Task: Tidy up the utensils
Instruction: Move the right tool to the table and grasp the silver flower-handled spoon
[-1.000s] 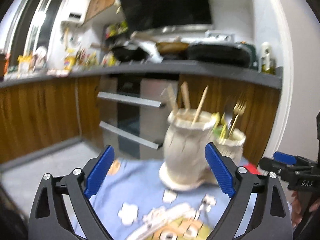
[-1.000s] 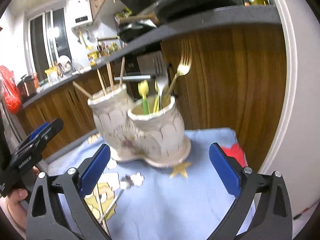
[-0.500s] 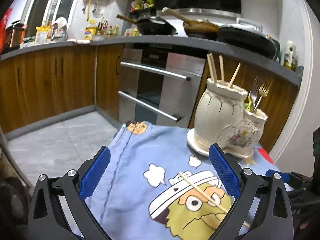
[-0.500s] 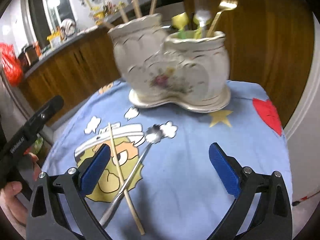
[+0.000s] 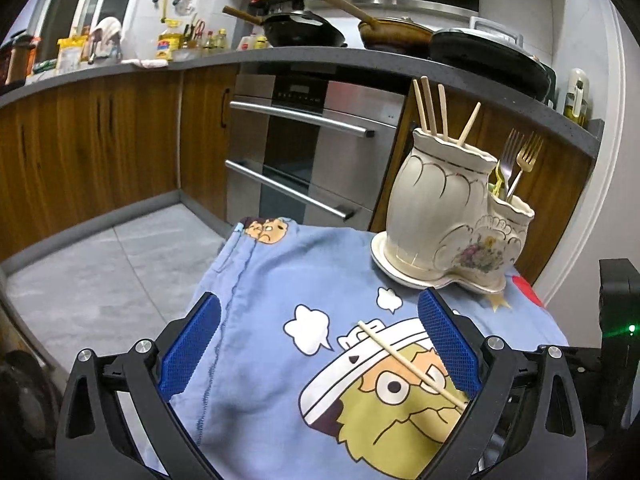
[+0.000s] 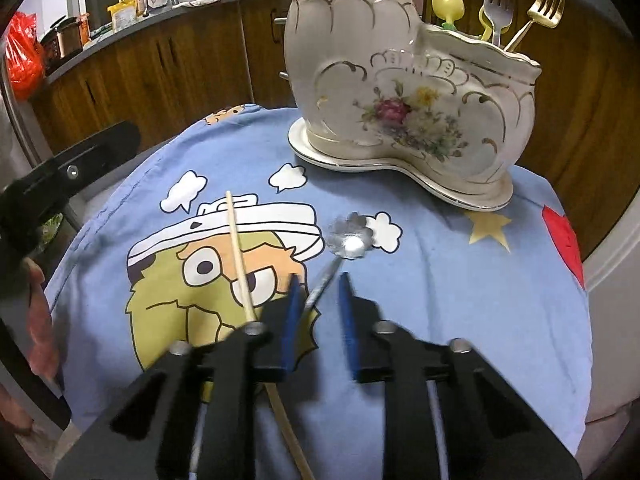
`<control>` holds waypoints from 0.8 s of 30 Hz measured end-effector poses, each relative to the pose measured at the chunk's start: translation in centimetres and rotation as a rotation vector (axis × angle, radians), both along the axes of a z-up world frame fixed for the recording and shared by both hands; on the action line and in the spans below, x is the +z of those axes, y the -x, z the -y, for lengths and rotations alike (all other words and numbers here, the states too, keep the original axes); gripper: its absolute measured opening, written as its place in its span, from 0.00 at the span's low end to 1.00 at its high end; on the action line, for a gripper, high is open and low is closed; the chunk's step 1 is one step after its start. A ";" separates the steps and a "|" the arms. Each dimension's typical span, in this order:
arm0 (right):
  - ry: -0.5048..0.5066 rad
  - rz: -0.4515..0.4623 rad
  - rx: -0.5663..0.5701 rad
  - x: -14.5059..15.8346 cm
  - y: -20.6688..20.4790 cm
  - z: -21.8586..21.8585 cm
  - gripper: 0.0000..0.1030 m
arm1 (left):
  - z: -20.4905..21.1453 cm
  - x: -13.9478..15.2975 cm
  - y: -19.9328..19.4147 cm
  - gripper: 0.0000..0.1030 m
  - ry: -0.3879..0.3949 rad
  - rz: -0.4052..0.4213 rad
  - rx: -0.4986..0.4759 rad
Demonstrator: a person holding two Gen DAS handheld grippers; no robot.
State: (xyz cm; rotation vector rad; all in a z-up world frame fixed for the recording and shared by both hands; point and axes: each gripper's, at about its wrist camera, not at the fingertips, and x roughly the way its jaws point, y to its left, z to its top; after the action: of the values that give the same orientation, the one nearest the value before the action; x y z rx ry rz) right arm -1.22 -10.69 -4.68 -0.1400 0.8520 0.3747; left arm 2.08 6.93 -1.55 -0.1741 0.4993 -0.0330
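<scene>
A metal spoon with a flower-shaped bowl lies on the blue cartoon cloth, beside a wooden chopstick. My right gripper is low over the cloth and its jaws are closing. The spoon's handle runs between them, and a gap still shows on the right side. In the left wrist view my left gripper hangs wide open above the cloth, with the chopstick crossing near its right finger. The white ceramic holder stands at the back with chopsticks and forks in it.
The holder sits near the table's far right corner. Beyond the cloth's edge are the grey floor, an oven and wooden cabinets. A person's hand holds the left gripper at the left of the right wrist view.
My right gripper has come down and forward from the holder to the spoon, and its jaws have narrowed around the handle. The left gripper dropped a little, then held still, staying open.
</scene>
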 end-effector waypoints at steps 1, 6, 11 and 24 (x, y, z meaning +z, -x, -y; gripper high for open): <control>-0.006 -0.002 0.000 0.0 0.0 0.2 0.08 | 0.1 0.0 -0.1 0.95 -0.003 -0.001 0.000; -0.075 -0.031 0.000 0.3 -0.6 1.5 0.03 | 0.6 -0.2 -0.2 0.95 -0.021 -0.012 -0.006; -0.139 -0.016 0.002 1.8 0.1 3.4 0.03 | 1.3 -0.4 -0.4 0.95 -0.038 -0.027 -0.021; -0.192 0.079 -0.077 4.5 0.3 9.8 0.03 | 8.5 -3.0 -1.0 0.80 -0.137 -0.219 -0.118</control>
State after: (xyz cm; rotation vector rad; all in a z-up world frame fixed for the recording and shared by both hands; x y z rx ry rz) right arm -1.55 -20.54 -0.14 0.0560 0.7368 0.3740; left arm 3.12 -1.60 -4.52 -0.0134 0.7272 -0.0952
